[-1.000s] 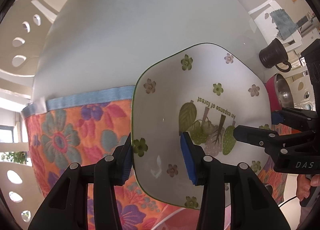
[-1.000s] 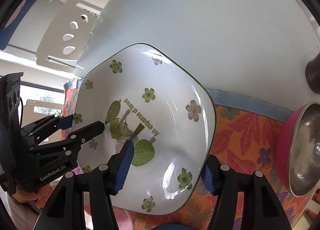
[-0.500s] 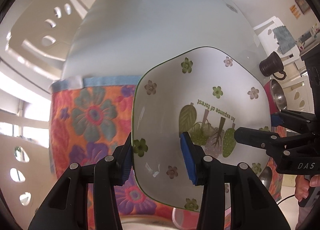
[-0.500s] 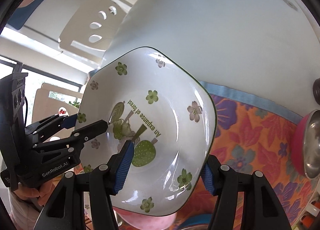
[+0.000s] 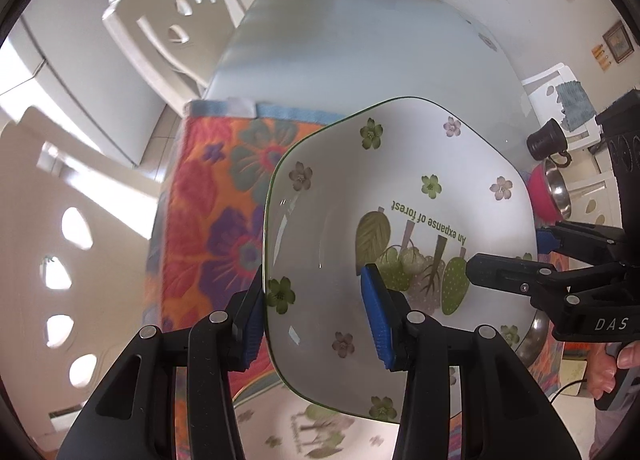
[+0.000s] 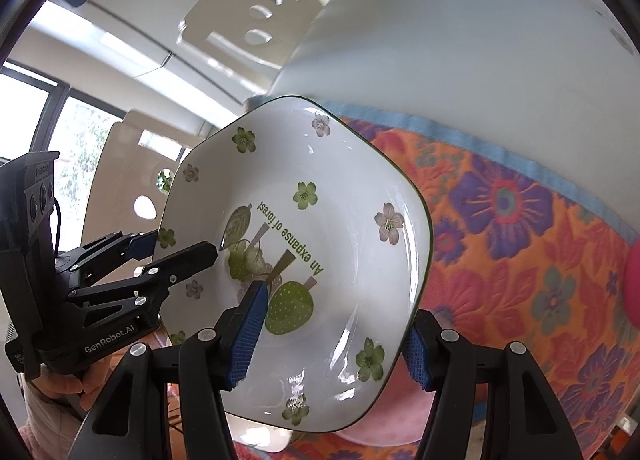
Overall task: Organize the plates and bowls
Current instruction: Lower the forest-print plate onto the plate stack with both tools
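Both grippers, left gripper [image 5: 316,312] and right gripper [image 6: 332,334], stayed clamped on opposite rims of the floral plate [image 5: 400,236], which had been carried up off the flowered cloth [image 5: 208,212] toward a matching plate [image 5: 316,432] below, likely for stacking. Only the left view showed that plate, the dark mug [image 5: 548,140] and the steel bowl [image 5: 556,188]; the right view showed a pink dish [image 6: 384,420] underneath.

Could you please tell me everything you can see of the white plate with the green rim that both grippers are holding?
The white plate is a deep, glossy, ceramic-looking dish with rounded corners and a thin green rim. It is printed with small green and mauve flowers, leaves, and the words "An expanse of forest". It hangs in the air above the flowered cloth, facing the cameras. The left gripper clamps one edge, the right gripper the opposite edge, each with one pad inside.
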`<state>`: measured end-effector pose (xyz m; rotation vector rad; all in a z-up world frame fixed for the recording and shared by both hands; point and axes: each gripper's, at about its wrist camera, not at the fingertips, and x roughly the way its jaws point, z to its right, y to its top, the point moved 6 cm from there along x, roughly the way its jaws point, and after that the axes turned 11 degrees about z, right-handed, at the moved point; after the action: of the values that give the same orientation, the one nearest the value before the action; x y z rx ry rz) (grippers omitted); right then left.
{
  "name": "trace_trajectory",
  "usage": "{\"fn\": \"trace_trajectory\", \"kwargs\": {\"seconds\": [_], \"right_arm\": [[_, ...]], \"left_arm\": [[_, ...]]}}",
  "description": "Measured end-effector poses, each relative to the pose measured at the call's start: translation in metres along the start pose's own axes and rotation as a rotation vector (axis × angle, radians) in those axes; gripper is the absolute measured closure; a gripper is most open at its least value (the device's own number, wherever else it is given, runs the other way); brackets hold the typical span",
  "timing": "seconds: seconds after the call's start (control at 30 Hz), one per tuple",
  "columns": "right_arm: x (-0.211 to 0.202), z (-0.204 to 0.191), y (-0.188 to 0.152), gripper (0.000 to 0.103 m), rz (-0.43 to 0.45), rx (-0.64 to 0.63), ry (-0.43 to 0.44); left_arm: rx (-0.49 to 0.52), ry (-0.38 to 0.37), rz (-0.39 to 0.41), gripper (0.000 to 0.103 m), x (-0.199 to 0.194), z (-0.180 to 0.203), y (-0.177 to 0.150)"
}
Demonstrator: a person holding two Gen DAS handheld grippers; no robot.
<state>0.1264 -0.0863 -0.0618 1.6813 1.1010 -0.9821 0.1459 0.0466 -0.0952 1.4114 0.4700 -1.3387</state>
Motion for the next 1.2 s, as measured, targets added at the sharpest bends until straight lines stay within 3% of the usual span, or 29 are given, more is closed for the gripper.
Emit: {"fn": "trace_trajectory", "kwargs": {"seconds": [0.47,1.2], "right_arm": [[0.015,-0.05,-0.053,0.042,-0.044,-0.025,0.003],[0.044,-0.072,-0.122,0.042,-0.141,-0.031,0.016]], "left_arm": [[-0.052,-0.023,-0.001,0.063,-0.03,-0.036,-0.047],[-0.14,-0.021,0.001,0.063,-0.048,-0.054,-0.121]]}}
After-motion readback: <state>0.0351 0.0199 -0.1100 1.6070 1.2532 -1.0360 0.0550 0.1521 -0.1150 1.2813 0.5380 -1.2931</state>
